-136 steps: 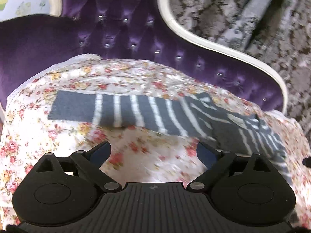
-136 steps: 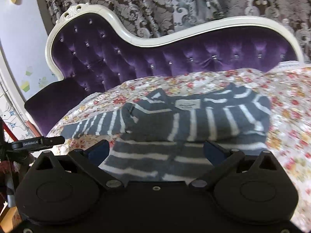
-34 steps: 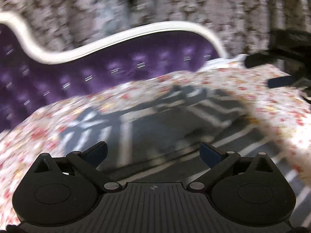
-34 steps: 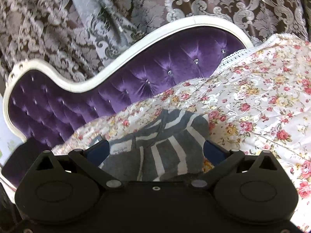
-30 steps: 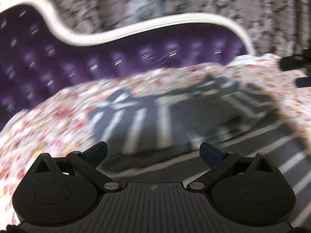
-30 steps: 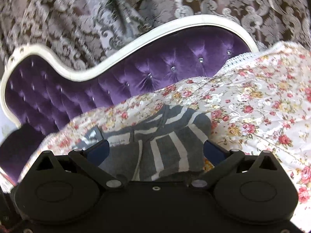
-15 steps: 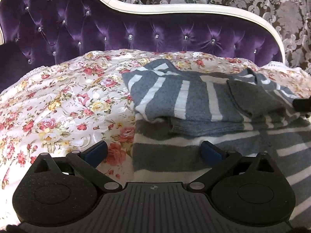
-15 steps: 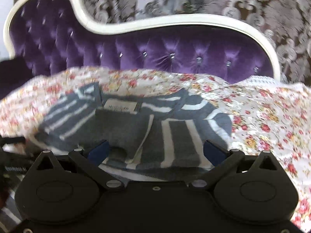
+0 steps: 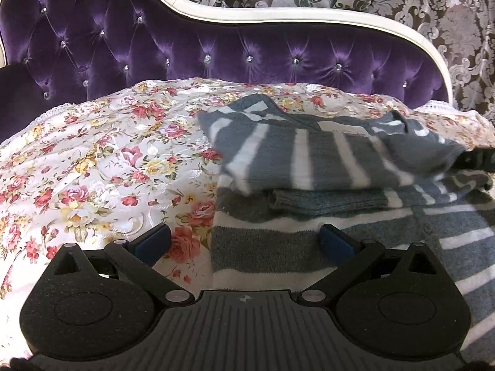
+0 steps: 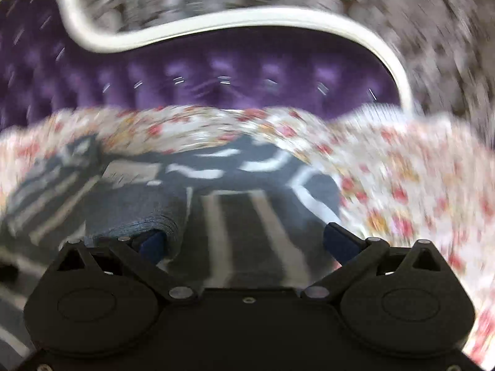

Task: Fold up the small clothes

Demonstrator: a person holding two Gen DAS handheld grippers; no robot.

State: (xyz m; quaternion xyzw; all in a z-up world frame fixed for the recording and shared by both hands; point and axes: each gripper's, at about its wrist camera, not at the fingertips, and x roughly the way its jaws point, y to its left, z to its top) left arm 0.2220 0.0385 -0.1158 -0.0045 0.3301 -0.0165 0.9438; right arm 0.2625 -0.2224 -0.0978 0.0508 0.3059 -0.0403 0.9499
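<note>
A grey sweater with white stripes (image 9: 309, 160) lies on the floral sheet (image 9: 92, 160), both sleeves folded over its body. My left gripper (image 9: 244, 242) is open and empty, low over the sweater's lower left edge. My right gripper (image 10: 247, 241) is open over the sweater's right side (image 10: 247, 210); a folded sleeve cuff (image 10: 136, 213) lies against its left finger. The right wrist view is blurred by motion. The tip of the right gripper shows dark at the right edge of the left wrist view (image 9: 479, 160).
A purple tufted headboard with a white frame (image 9: 216, 46) rises behind the bed. Patterned grey curtains (image 9: 448, 15) hang behind it. Floral sheet stretches to the left of the sweater and to its right (image 10: 402, 185).
The left sleeve, once stretched out flat, now lies folded over the body. Both grippers have swung round and dropped low over the sweater's near part. The right gripper is still moving.
</note>
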